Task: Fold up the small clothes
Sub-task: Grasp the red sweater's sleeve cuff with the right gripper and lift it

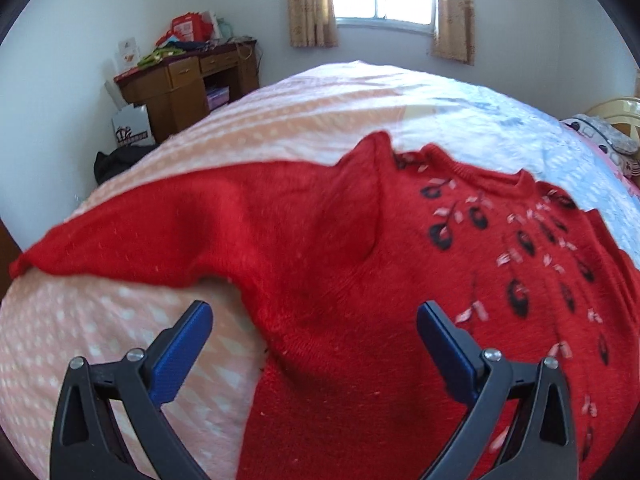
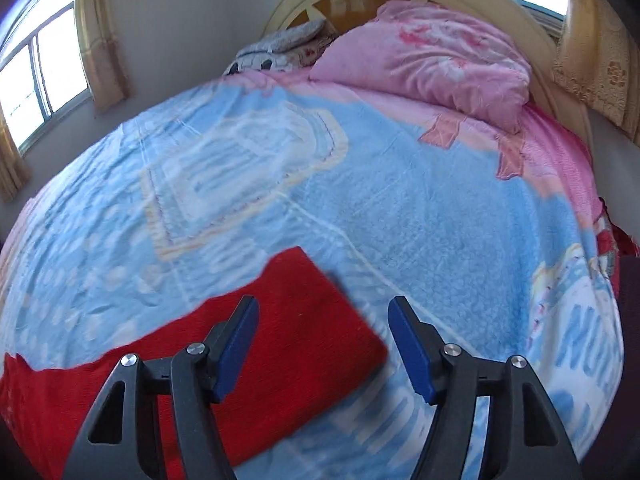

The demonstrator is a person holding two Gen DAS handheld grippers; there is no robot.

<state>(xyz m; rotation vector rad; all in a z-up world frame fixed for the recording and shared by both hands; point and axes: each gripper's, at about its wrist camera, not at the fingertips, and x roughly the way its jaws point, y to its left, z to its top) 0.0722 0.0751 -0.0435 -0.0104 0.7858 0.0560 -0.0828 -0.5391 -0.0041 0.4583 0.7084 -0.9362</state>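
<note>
Red sweater (image 1: 328, 280), black-and-pink motifs

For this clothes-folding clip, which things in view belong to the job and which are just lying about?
Part of the job:
- red knitted sweater, spread on the bed
- its sleeve end, under the right gripper
- left gripper, jaws open

Just lying about:
- pink pillow
- blue blanket
- wooden desk with clutter
- curtains

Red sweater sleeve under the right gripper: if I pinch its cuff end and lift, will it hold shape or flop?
Probably flop: the red sweater is soft knit and already lies in folds and ridges. The sleeve should trail and drag rather than lift flat. It likely won't slip, since the fuzzy knit lies on a fleecy blanket.
</note>
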